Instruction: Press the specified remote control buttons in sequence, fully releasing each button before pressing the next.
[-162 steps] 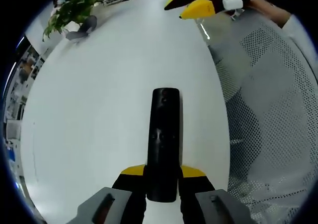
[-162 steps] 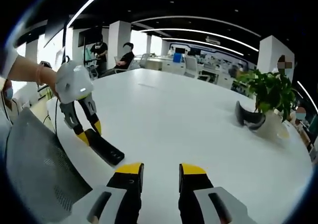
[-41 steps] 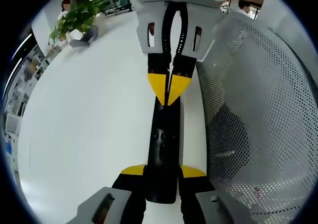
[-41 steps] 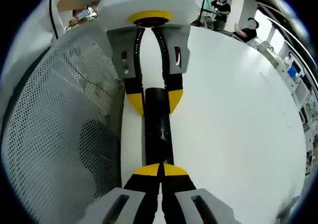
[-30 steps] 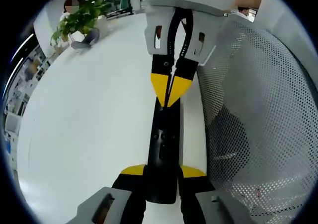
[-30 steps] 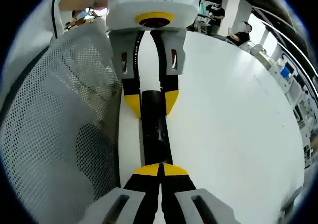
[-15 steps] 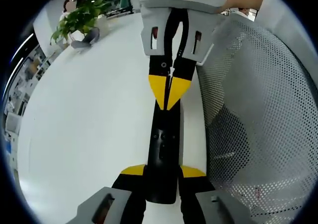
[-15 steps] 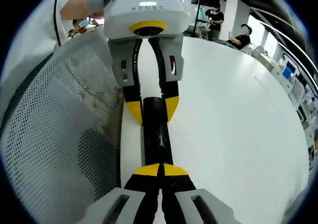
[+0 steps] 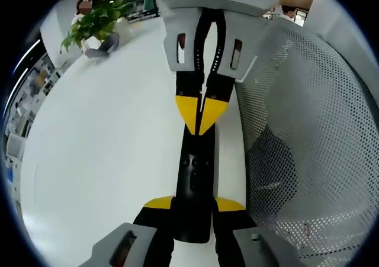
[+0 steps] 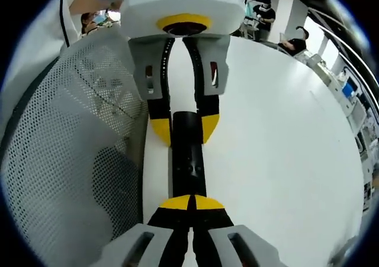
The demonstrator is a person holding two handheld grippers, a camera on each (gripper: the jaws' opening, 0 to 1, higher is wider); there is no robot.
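A black remote control [image 9: 194,166] lies lengthwise over the white table's edge, and my left gripper [image 9: 193,205] is shut on its near end. My right gripper [image 9: 200,116] comes down from the top of the left gripper view, shut, its yellow tips on the remote's far part. In the right gripper view the same remote control [image 10: 188,160] runs up from my shut right gripper [image 10: 190,203]. The left gripper [image 10: 185,128] clamps its other end between yellow pads [image 10: 160,129]. The buttons under the tips are hidden.
The white table [image 9: 106,148] spreads to the left, with a potted plant [image 9: 95,21] and a dark object [image 9: 106,42] at its far end. A grey mesh chair [image 9: 308,148] stands right beside the remote. Seated people [image 10: 290,42] are far off.
Five seconds ago my right gripper was open and far from the remote; now it is shut with its tips on it. Over the last second the tips edged slightly along the remote.
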